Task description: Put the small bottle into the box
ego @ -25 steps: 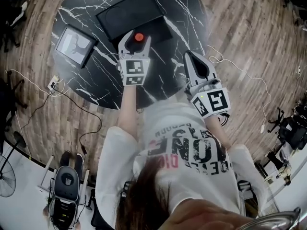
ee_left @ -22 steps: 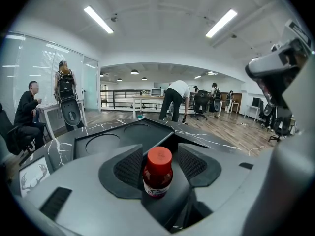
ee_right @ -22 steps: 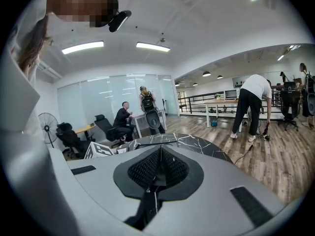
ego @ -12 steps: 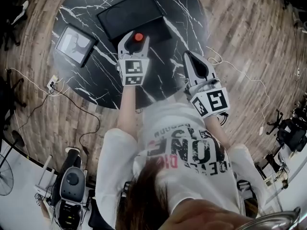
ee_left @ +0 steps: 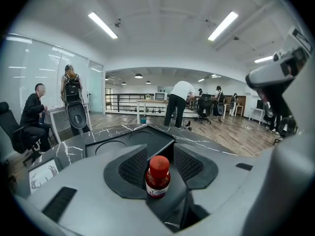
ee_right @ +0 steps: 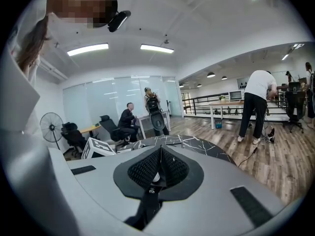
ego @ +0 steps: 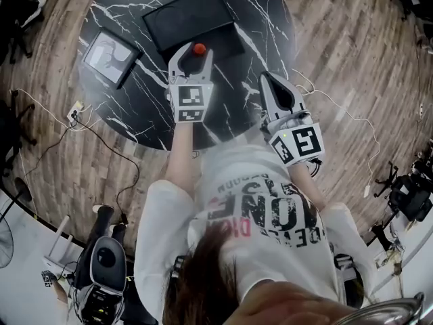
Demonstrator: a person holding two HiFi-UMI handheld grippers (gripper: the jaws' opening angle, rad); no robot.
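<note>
A small bottle (ego: 198, 49) with a red cap and dark red contents stands upright on the black marble table (ego: 122, 107), just in front of the black box (ego: 193, 19). My left gripper (ego: 193, 53) reaches around it. In the left gripper view the bottle (ee_left: 158, 177) stands between the ribbed pads (ee_left: 132, 167), with a gap on each side, and the jaws are closing. The box (ee_left: 128, 140) lies right behind it, open at the top. My right gripper (ego: 267, 80) hovers over the table's right edge, its pads (ee_right: 147, 168) pressed together on nothing.
A small framed picture (ego: 110, 56) lies at the table's left. Cables (ego: 101, 141) trail over the wooden floor around the round table. Office chairs, desks and several people stand farther off in the room.
The head view has shifted slightly. Both grippers and the bottle keep their places on the table, and no grip shows.
</note>
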